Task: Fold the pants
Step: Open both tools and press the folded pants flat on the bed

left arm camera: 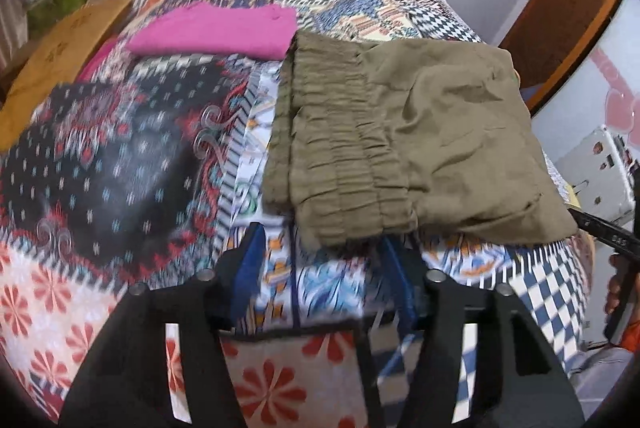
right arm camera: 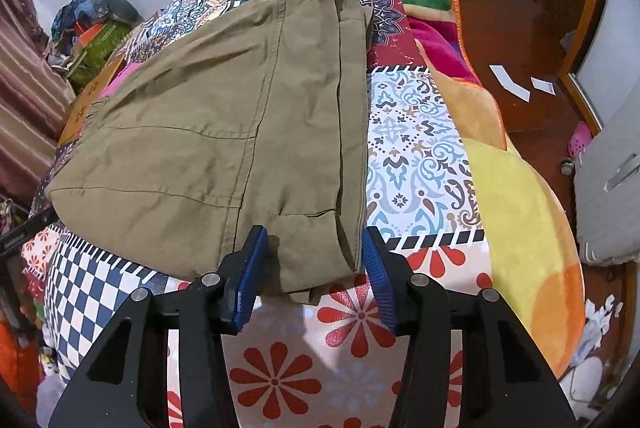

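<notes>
Olive pants (right arm camera: 224, 132) lie folded on the patterned bedspread (right arm camera: 420, 148); right gripper (right arm camera: 312, 264) straddles their near edge part-open, left gripper (left arm camera: 324, 252) likewise unclamped at the waistband, so both should close evenly before lifting.

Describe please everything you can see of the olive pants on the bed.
The olive pants are thin woven cloth, folded into a flat stack on the patchwork bedcover. The gathered elastic waistband forms one end, with seams and light wrinkles visible. Their near corner lies between the right tool's blue pads; whether these press it is unclear.
</notes>
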{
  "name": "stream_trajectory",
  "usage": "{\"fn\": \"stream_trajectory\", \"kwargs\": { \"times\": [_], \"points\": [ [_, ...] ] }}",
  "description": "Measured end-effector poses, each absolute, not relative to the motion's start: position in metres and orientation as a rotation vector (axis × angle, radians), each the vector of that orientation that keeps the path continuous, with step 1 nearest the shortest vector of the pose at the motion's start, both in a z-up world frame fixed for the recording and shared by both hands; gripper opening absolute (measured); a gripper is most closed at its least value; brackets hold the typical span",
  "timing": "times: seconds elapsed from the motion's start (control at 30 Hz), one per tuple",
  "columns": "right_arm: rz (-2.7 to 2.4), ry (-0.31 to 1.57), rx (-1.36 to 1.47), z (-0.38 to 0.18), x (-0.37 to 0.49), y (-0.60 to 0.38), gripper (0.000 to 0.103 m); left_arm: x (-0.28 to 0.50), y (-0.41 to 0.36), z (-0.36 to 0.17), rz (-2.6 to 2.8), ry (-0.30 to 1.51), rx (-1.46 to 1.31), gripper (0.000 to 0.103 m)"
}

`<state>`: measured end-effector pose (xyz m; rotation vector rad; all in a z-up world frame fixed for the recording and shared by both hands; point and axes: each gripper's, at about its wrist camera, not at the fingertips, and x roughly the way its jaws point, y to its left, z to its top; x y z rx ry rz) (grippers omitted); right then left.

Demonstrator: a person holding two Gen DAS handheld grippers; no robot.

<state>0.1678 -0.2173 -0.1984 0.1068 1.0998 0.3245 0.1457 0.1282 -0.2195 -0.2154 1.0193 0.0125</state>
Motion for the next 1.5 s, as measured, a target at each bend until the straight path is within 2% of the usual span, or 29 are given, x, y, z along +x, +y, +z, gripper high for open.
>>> {"fn": "stream_trajectory", "kwargs": {
  "times": [0.03, 0.07, 0.13, 0.2, 0.27, 0.37, 0.57, 0.83, 0.93, 1.03, 1.07, 1.1, 1.43, 1.5],
  "points": [
    [0.323, 1.099, 0.107, -0.198, 0.168, -0.217, 0.045, 0.149, 0.125, -0.219, 0.011, 1.012, -0.194, 0.043],
    [0.323, 1.099, 0.107, -0.198, 0.168, -0.218, 0.045, 0.151, 0.123, -0.217, -0.001, 1.002, -0.176, 0.029],
    [0.322, 1.098, 0.107, -0.197, 0.168, -0.218, 0.044, 0.155, 0.120, -0.213, 0.002, 0.981, -0.142, 0.024],
    [0.320, 1.092, 0.096, -0.196, 0.167, -0.217, 0.040, 0.158, 0.121, -0.206, 0.010, 0.956, -0.116, 0.015],
    [0.317, 1.084, 0.089, -0.193, 0.167, -0.217, 0.032, 0.160, 0.128, -0.198, 0.005, 0.939, -0.132, 0.013],
    [0.323, 1.073, 0.084, -0.188, 0.168, -0.217, 0.028, 0.166, 0.136, -0.189, 0.020, 0.914, -0.137, 0.004],
    [0.342, 1.046, 0.080, -0.178, 0.167, -0.211, 0.027, 0.180, 0.151, -0.184, 0.041, 0.903, -0.133, 0.002],
    [0.329, 1.084, 0.067, -0.188, 0.168, -0.208, 0.030, 0.190, 0.183, -0.235, 0.081, 1.061, -0.266, 0.002],
    [0.327, 1.081, 0.072, -0.186, 0.168, -0.209, 0.030, 0.177, 0.190, -0.243, 0.054, 1.103, -0.346, 0.007],
    [0.324, 1.082, 0.065, -0.187, 0.170, -0.208, 0.030, 0.161, 0.192, -0.233, 0.071, 1.085, -0.365, 0.035],
    [0.322, 1.081, 0.058, -0.187, 0.169, -0.206, 0.030, 0.157, 0.193, -0.230, 0.073, 1.079, -0.373, 0.052],
    [0.319, 1.080, 0.053, -0.187, 0.169, -0.205, 0.030, 0.152, 0.193, -0.223, 0.066, 1.066, -0.395, 0.060],
    [0.309, 1.070, 0.048, -0.186, 0.166, -0.204, 0.030, 0.137, 0.197, -0.203, 0.040, 1.027, -0.645, 0.061],
    [0.310, 1.069, 0.049, -0.186, 0.165, -0.204, 0.030, 0.130, 0.201, -0.201, 0.055, 1.000, -0.696, 0.070]
  ]
}}
